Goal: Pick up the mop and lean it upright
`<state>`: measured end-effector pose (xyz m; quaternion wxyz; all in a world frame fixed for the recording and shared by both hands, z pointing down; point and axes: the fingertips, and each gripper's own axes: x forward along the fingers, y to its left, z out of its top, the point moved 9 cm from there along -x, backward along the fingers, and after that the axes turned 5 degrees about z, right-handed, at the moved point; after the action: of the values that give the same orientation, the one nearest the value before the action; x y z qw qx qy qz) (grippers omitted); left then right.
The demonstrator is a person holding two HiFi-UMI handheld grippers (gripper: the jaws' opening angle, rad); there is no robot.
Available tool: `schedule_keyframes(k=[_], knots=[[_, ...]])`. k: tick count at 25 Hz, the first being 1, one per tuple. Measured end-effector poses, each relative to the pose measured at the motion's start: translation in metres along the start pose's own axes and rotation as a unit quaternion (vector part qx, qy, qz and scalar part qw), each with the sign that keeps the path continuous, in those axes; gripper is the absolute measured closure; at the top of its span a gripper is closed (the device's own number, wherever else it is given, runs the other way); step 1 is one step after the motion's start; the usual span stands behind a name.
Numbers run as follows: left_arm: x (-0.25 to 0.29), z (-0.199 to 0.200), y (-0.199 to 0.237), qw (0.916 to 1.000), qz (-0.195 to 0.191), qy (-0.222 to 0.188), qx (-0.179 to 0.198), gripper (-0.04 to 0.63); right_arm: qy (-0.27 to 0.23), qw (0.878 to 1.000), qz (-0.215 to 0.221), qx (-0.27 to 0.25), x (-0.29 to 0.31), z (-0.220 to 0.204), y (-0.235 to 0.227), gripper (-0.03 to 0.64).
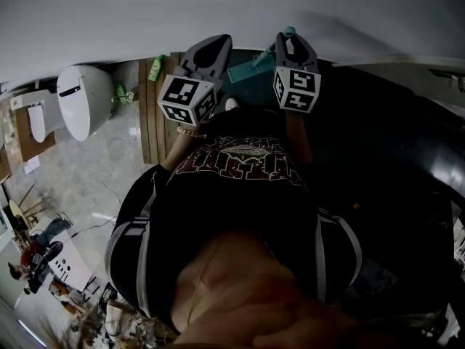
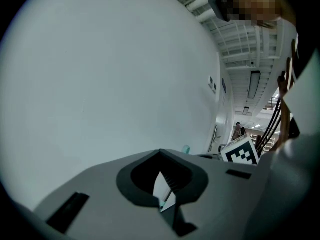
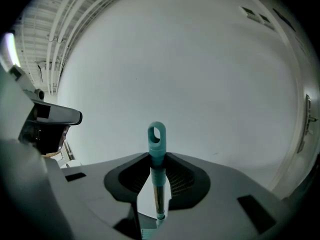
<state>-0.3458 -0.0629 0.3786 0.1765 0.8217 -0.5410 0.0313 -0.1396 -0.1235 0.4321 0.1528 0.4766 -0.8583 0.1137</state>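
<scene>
I see the mop's teal handle end (image 3: 156, 136), with its hanging loop, standing up between the jaws of my right gripper (image 3: 156, 156), which is shut on the handle. In the head view the right gripper (image 1: 290, 38) is raised near the white wall, with the teal mop head (image 1: 251, 67) far below on the floor. My left gripper (image 1: 216, 43) is raised just to its left, shut with nothing in it. In the left gripper view, the left gripper (image 2: 160, 171) points at the wall, and the mop handle's tip (image 2: 186, 149) peeks over its body.
A white toilet (image 1: 83, 100) stands at the left, with a green bottle (image 1: 155, 68) on the wooden slat flooring (image 1: 154, 126) beside it. A white wall (image 1: 218, 6) fills the space ahead. People stand far off at the lower left (image 1: 36, 249).
</scene>
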Motion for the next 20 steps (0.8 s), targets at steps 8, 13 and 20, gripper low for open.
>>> schedule_keyframes(k=[8, 13, 20], knots=[[0.010, 0.002, 0.000, 1.0000, -0.005, 0.001, -0.001, 0.558, -0.002, 1.000, 0.006, -0.001, 0.015, 0.005, -0.008, 0.512], [0.011, 0.002, 0.002, 1.0000, -0.006, 0.001, -0.002, 0.558, 0.001, 1.000, 0.010, -0.003, 0.030, 0.010, -0.010, 0.512], [0.014, 0.007, 0.007, 1.0000, -0.009, -0.003, -0.001, 0.558, 0.003, 1.000, 0.015, -0.004, 0.049, 0.019, -0.011, 0.512]])
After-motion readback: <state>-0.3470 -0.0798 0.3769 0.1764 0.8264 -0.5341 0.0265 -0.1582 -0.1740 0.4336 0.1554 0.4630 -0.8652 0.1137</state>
